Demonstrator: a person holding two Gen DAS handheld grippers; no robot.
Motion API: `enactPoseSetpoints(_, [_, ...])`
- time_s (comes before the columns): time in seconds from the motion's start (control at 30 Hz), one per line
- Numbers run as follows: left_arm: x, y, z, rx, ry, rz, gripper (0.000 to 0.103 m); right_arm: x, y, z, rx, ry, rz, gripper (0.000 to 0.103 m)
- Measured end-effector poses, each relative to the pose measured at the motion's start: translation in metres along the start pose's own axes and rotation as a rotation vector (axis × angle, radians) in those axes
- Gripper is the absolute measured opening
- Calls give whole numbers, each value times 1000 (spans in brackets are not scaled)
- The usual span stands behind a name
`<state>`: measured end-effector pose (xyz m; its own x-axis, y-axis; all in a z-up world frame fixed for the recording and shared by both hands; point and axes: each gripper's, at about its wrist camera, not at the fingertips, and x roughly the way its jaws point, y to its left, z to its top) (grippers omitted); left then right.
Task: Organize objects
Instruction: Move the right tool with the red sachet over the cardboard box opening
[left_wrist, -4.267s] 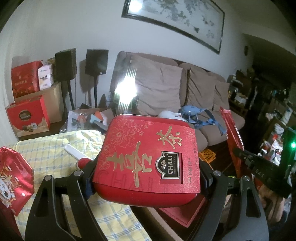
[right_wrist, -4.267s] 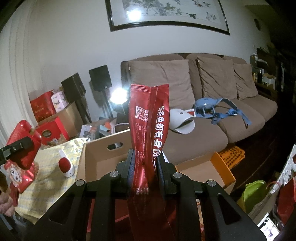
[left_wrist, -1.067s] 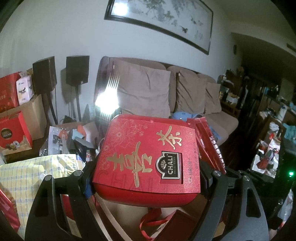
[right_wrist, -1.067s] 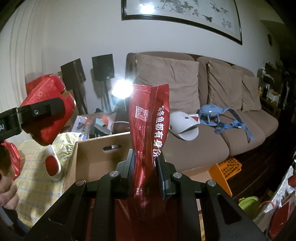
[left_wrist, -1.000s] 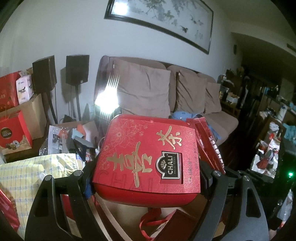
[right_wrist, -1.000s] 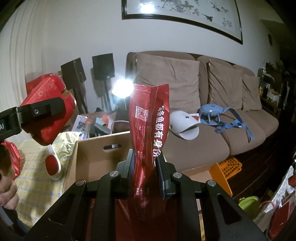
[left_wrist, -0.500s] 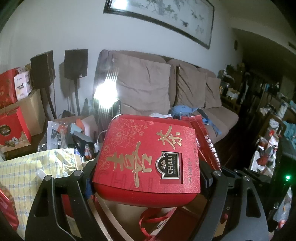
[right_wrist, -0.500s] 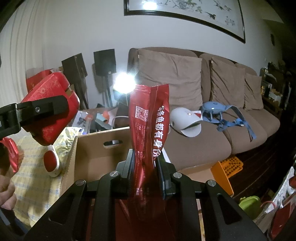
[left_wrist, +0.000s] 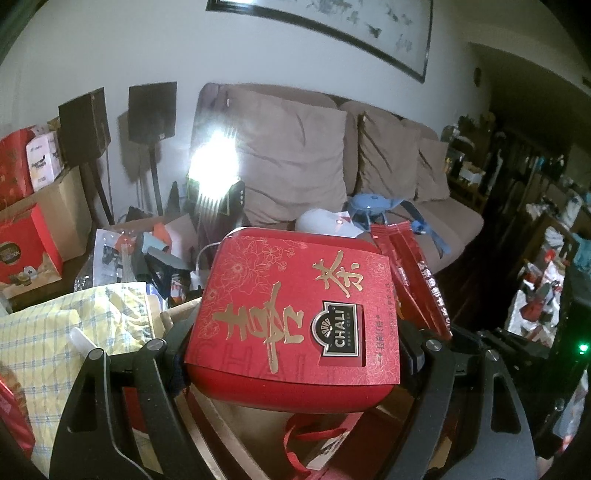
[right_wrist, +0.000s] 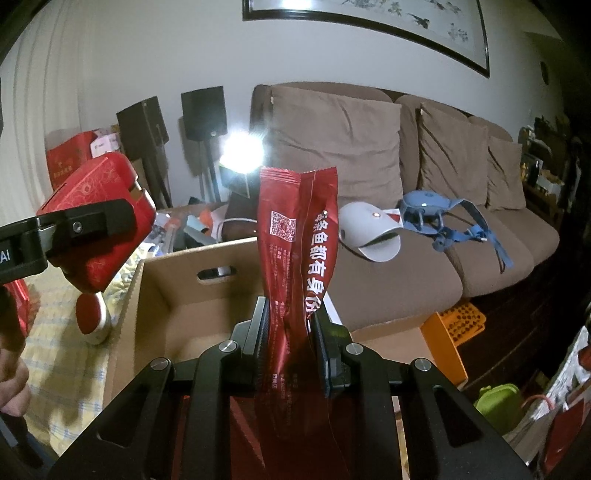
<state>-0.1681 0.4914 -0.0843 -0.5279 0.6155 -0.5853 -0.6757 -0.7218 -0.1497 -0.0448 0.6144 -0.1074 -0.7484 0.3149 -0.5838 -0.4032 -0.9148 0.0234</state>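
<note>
My left gripper (left_wrist: 295, 354) clamps the red tea box (left_wrist: 295, 317); my right gripper (right_wrist: 291, 347) pinches the red snack packet (right_wrist: 295, 236). Both hang above the open cardboard box (right_wrist: 177, 291). Neither is packed yet; lowering and release remain.

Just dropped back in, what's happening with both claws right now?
A person holds a claw in each hand over the open cardboard box. The left claw grips a red tea box across its sides; the right claw pinches a red snack packet upright. Nothing has been let go into the box yet.
</note>
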Motion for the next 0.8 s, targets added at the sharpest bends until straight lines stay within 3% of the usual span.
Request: enactPoseSetpoints(0.8, [24, -5, -10, 27, 65, 6, 81, 25, -5, -14, -14, 53, 9, 22])
